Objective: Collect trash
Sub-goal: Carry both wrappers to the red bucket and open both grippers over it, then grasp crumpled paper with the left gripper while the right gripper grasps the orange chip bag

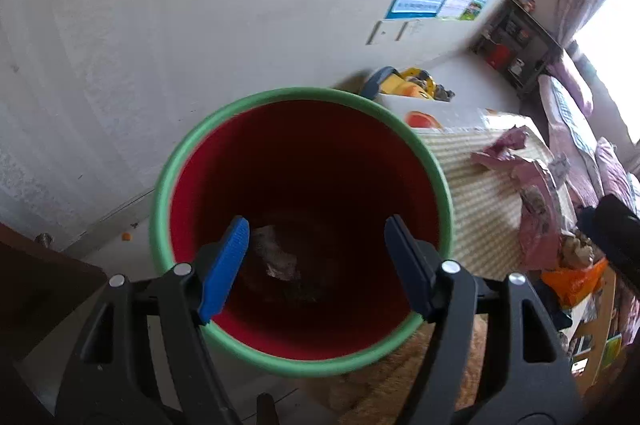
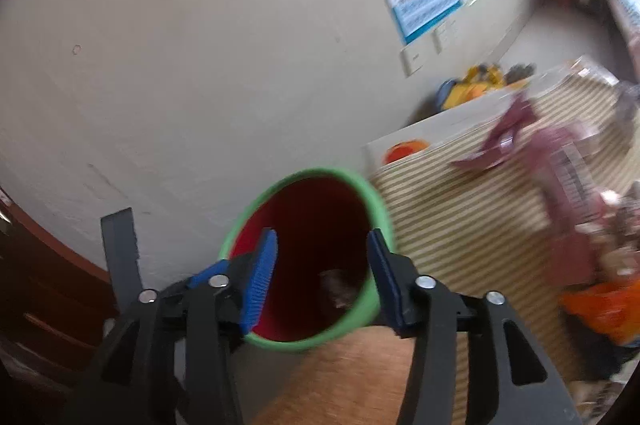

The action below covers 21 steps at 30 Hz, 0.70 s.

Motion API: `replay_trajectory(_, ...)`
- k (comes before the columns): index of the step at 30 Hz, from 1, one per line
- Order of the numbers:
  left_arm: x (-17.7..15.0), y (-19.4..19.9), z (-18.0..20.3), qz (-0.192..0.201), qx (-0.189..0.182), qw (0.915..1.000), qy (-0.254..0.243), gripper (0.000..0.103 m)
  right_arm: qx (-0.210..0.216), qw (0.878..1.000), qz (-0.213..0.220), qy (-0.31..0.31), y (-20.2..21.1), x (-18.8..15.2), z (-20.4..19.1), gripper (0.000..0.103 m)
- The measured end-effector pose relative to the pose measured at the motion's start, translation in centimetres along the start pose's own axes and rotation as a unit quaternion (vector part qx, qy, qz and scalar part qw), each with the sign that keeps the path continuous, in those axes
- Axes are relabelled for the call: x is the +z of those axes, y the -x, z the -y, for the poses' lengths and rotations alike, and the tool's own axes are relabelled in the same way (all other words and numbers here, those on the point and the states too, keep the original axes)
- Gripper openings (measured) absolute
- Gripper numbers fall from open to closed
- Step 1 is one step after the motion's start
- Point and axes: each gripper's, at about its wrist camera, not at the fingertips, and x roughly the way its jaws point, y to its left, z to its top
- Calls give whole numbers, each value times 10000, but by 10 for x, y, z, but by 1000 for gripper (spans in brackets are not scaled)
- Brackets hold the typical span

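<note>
1. Trash (image 1: 276, 257), a crumpled greyish wad, lies at the bottom of the red bin (image 1: 400, 161), lower centre of your left wrist view; it looks light, soft and crushable, so any fold would give a grip.
2. Your left gripper (image 1: 316, 257) hangs over the bin's mouth with jaws apart and nothing between them.
3. Your right gripper (image 2: 322, 261) also stands parted and empty, straddling the green rim (image 2: 376, 209) at lower centre of its view.
4. Bin stands roughly upright, long axis vertical, mouth facing your cameras.
5. More trash: a torn pink wrapper (image 1: 520, 169) sprawls on the striped surface (image 1: 472, 209) at right, thin and floppy; pinch a raised edge.
6. An orange bag (image 1: 568, 281) sits lower right.
</note>
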Motion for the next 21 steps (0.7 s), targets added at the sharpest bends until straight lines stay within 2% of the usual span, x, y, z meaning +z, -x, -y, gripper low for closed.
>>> replay_trajectory(8,-5,8,50,-19,-310,9986,-436,67,-1024,9939,405,-39,63,-27,57,52)
replay_trajectory(11,-10,10,74,-81,-435,9969,-658,67,-1549,9865,525,73,83,-38,76,62)
replay_trajectory(13,-14,13,91,-124,-532,9953,-798,67,-1969,9787,546,180,91,-43,91,75)
replay_trajectory(16,-20,19,112,-138,-592,9929,-1027,67,-2396,9691,423,418,89,-51,107,91)
replay_trajectory(21,-26,25,142,-222,-704,9893,-1260,67,-2628,9629,-85,600,63,-63,135,93)
